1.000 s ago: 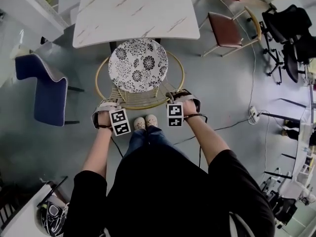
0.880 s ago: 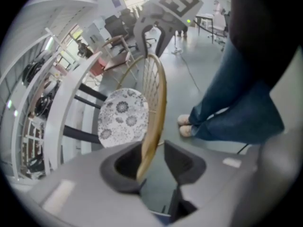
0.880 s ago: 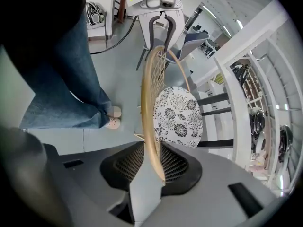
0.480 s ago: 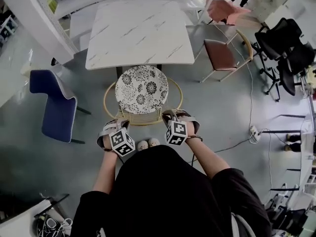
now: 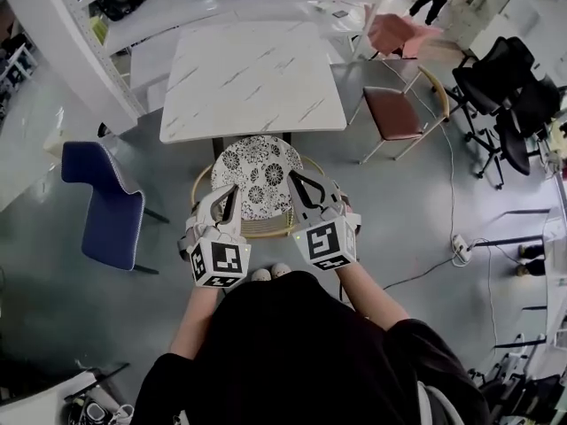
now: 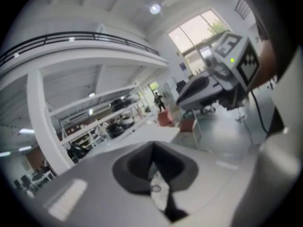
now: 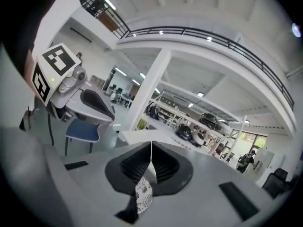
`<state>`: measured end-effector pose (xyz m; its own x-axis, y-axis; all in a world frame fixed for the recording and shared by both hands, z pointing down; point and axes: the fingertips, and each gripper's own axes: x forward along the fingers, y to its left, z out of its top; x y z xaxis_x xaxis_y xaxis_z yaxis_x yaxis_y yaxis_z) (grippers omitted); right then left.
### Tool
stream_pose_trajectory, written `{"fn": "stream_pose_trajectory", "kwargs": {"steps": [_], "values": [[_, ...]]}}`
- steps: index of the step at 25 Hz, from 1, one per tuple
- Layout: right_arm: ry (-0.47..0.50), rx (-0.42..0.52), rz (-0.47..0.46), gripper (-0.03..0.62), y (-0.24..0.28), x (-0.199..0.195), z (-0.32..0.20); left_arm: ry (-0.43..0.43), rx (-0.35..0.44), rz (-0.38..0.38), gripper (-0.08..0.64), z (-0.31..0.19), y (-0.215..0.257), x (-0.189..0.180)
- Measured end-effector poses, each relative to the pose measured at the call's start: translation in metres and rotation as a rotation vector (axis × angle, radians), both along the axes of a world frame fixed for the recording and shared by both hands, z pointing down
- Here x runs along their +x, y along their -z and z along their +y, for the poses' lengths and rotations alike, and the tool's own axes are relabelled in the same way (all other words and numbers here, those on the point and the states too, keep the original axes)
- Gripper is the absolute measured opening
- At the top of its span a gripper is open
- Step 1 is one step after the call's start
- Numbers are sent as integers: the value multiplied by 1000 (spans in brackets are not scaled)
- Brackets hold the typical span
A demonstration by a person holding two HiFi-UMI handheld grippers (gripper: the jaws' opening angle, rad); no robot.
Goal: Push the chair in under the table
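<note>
The chair [image 5: 257,168] has a black-and-white flowered cushion in a round rattan frame. It stands on the floor with its far side at the near edge of the white marble table [image 5: 252,73]. Both grippers hang in the air above the chair's back rim, clear of it and pointing toward the table. My left gripper [image 5: 228,200] is shut and empty. My right gripper [image 5: 299,184] is likewise shut on nothing. In the left gripper view the jaws [image 6: 152,174] meet, with the right gripper [image 6: 222,74] beside them. The right gripper view shows closed jaws [image 7: 150,167] and the left gripper [image 7: 66,86].
A blue chair [image 5: 111,206] stands to the left. A brown chair [image 5: 394,109] and a pink one [image 5: 399,32] are at the right of the table. Black office chairs [image 5: 514,87] and a floor cable with a socket [image 5: 461,242] lie farther right. White shelving [image 5: 71,42] runs along the left.
Both grippers have come up off the chair's back rim, swung from pointing down to nearly level, and closed their jaws. The chair stays by the table edge.
</note>
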<state>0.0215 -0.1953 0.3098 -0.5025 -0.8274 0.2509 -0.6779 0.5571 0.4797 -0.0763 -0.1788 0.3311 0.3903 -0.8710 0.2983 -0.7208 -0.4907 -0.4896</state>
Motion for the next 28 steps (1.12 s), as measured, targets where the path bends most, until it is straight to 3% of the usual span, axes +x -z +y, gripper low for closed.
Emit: {"fn": "stream_pose_trajectory", "kwargs": {"steps": [6, 9, 16, 28], "values": [[-69, 58, -283, 23, 66, 17, 1, 41, 109, 302, 8, 1, 78, 4], [-94, 66, -349, 21, 75, 24, -1, 70, 141, 386, 8, 1, 95, -3], [-101, 53, -384, 20, 77, 28, -3, 119, 186, 425, 8, -3, 109, -14], [-108, 33, -425, 21, 75, 32, -3, 126, 164, 406, 8, -3, 98, -15]]}}
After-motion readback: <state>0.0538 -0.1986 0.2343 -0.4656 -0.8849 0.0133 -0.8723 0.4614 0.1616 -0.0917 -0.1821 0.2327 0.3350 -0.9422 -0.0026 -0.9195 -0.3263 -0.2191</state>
